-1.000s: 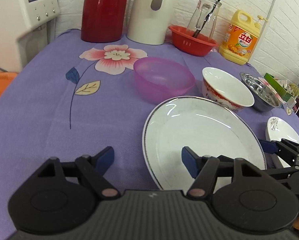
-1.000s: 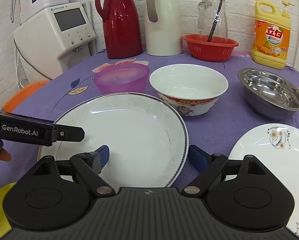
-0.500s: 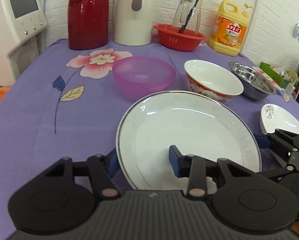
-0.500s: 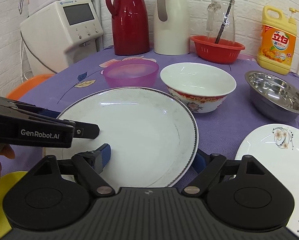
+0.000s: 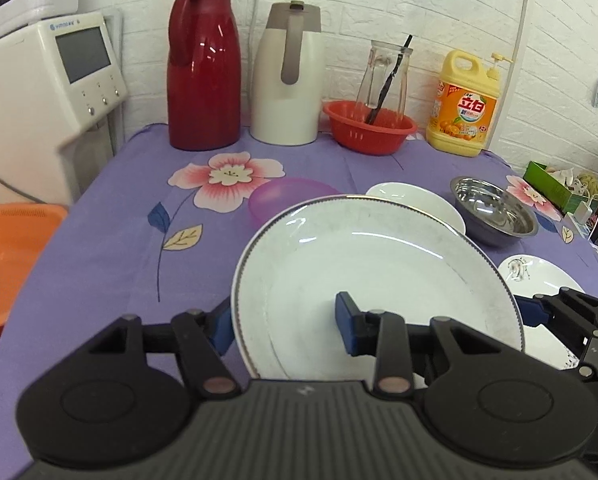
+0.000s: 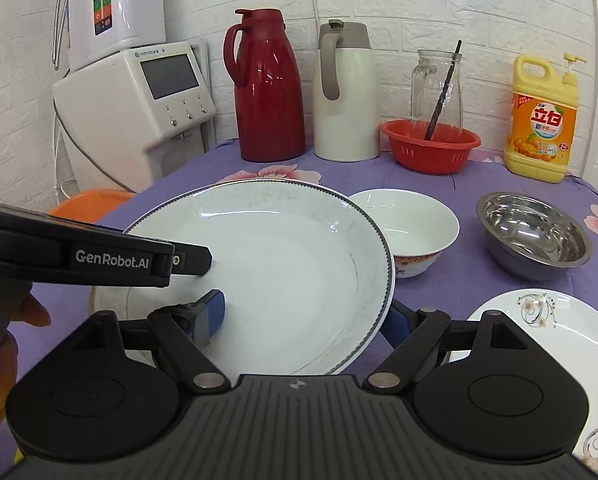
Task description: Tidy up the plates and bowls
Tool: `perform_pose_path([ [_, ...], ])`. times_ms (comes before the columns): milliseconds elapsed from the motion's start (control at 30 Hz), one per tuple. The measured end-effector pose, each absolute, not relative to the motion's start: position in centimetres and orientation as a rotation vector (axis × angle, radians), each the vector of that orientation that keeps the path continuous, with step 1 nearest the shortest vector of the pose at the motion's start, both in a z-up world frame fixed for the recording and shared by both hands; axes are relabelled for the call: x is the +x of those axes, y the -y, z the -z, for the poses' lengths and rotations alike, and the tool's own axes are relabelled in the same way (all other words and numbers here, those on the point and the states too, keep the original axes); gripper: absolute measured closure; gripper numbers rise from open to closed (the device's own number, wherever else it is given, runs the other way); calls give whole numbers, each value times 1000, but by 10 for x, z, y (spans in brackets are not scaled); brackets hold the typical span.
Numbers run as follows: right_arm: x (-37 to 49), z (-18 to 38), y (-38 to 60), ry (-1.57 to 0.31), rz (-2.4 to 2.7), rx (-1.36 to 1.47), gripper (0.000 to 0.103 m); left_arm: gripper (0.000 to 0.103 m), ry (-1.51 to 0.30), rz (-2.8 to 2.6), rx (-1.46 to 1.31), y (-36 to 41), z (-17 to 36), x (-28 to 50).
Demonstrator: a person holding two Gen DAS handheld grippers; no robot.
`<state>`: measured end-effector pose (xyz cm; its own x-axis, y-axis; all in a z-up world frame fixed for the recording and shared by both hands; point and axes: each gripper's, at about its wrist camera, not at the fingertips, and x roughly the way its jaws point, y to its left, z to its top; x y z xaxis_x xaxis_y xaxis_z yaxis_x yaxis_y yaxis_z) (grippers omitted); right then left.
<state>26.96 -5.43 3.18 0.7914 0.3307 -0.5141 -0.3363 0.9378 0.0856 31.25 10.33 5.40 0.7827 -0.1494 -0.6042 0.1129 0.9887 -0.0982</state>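
Plate work: large white plate [image 5: 375,280] held tilted off the counter [image 5: 111,248], left fingers [image 5: 285,326] closing across its near-left rim, right fingers [image 6: 307,318] clamped across its near-right rim. Two grips likely steady the wide dish.

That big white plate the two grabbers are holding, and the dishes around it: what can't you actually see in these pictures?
- Purple bowl: left view, mostly behind the big white plate; absent from the right view.
- Patterned bowl: near side hidden by that plate in both views.
- Flowered plate: right view, partly behind the right gripper.
- Left gripper: its outer pad sits under the plate rim, so contact is unclear.
- Plate underside: unseen.
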Motion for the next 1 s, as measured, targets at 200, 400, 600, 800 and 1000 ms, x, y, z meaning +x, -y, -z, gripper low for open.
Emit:
perform_pose_path([
  [200, 229, -30, 52, -567, -375, -1, 0, 68, -664, 134, -85, -106, -50, 267],
  [400, 180, -20, 43, -595, -396, -15, 0, 68, -703, 108, -113, -114, -31, 216],
  [600, 154, -9, 40, -618, -408, -4, 0, 68, -752, 104, -161, -123, -11, 184],
  [800, 149, -2, 37, -618, -406, -11, 0, 67, -733, 121, -167, -127, -4, 176],
  [1000, 148, -1, 39, -629, -425, -2, 0, 49, -729, 173, -251, -138, -1, 176],
])
